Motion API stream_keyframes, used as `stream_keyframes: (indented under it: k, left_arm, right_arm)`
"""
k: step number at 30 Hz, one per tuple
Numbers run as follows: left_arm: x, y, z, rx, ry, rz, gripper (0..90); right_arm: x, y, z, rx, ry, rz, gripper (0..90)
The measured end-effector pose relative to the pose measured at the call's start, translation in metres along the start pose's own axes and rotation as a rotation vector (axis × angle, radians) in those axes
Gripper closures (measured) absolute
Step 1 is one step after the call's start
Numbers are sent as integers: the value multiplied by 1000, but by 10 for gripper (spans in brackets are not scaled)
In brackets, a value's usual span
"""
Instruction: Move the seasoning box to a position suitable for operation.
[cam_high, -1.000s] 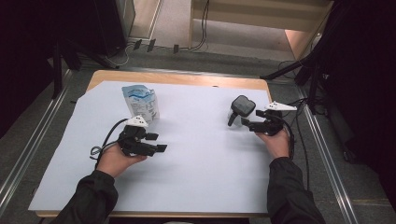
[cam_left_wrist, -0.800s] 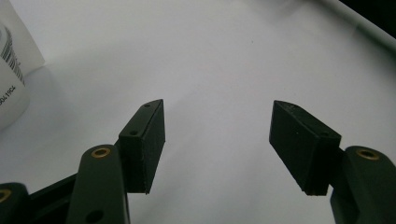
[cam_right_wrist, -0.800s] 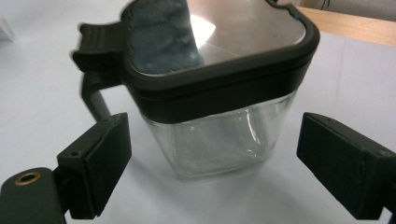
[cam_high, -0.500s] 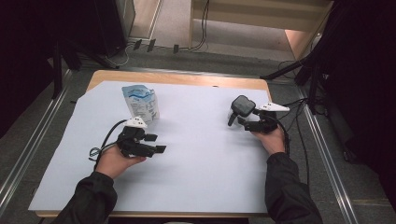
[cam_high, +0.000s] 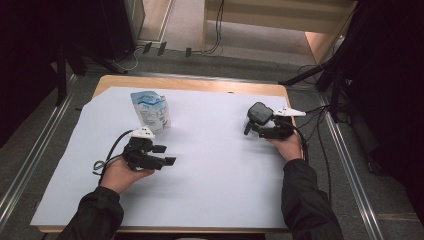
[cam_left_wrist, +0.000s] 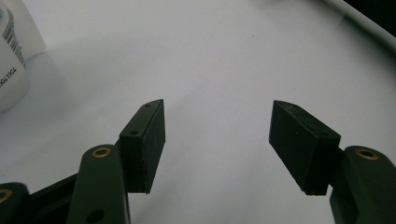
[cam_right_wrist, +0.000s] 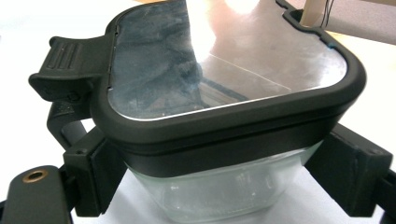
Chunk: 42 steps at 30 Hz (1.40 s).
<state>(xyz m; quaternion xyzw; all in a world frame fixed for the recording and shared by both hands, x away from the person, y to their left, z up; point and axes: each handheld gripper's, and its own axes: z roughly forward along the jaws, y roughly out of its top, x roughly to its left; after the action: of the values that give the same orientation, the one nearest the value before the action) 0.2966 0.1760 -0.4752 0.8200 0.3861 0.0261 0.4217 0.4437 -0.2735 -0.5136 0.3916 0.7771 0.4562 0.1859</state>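
One glass jar (cam_right_wrist: 219, 186) with a black lid (cam_right_wrist: 233, 74), clamped between the two jaws of the right gripper (cam_right_wrist: 219, 182), pads pressed on the clear wall just under the lid's rim. Seen from above, jar (cam_high: 259, 116) at the far right part of the white sheet (cam_high: 215, 165), near the sheet's right edge, lid tilted up toward the camera rather than level. Latch tab (cam_right_wrist: 65, 63) sticking out from the lid's left side in the right gripper view. Whether the jar's bottom touches the sheet: cannot tell. No clear long axis on the squat, rounded-square jar.

Right gripper (cam_high: 255, 125) pointing left, toward the middle of the sheet, held by the right hand (cam_high: 287, 145).

Well apart from the jar, across the sheet to its left: one white and blue pouch (cam_high: 151, 111), standing upright. Nothing between jar and pouch but bare sheet.

Nearer than the pouch, and just beside it: left gripper (cam_high: 165, 155) in the left hand (cam_high: 120, 172), jaws apart with nothing between them, pointing right toward the jar's side. In the left gripper view, left gripper (cam_left_wrist: 217, 144) open over bare sheet, pouch edge (cam_left_wrist: 11, 56) at the far left.

Two grippers, one jar, one pouch, one sheet on one wooden table (cam_high: 200, 84).
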Motion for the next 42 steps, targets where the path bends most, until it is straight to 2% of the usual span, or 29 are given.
stream_keyframes:
  k: [5,17,21,26,32,42]
  left_arm:
    - [0,0,0,-5,-5,-5,376]
    - [2,1,0,-11,-4,-7,376]
    - [2,2,0,-11,-8,-7,376]
    - [2,3,1,-12,-9,-6,377]
    - [2,4,2,-11,-12,-4,376]
    - [1,5,5,0,-14,6,376]
  right_arm:
    - [5,1,-1,29,-19,-34,165]
    - [10,3,-1,38,-49,-29,167]
    - [10,3,-2,44,-43,-15,167]
    - [10,4,-6,20,-37,-1,169]
    - [12,4,-7,21,-41,-11,169]
    - [10,-4,-4,24,-5,-2,154]
